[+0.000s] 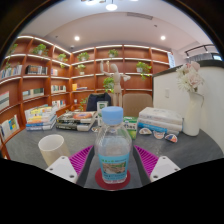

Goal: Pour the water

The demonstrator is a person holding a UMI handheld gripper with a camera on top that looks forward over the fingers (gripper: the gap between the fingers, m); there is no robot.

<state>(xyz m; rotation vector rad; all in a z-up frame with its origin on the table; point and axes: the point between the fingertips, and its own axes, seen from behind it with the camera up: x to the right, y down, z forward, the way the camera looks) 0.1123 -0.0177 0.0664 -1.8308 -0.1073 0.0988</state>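
The hand-held gripper (113, 162) shows as two broad fingers, one at each side. Each finger carries a bright magenta pad (81, 159) on its inner face, the surface ribbed with fine diagonal ridges. The outer shell of the left finger (62, 168) is pale, off-white plastic with a rounded edge. The right finger's tip (166, 167) is likewise pale and bears a small dark square marking on its upper face. No cables or screws can be made out, and no part of the person holding the tool is visible.
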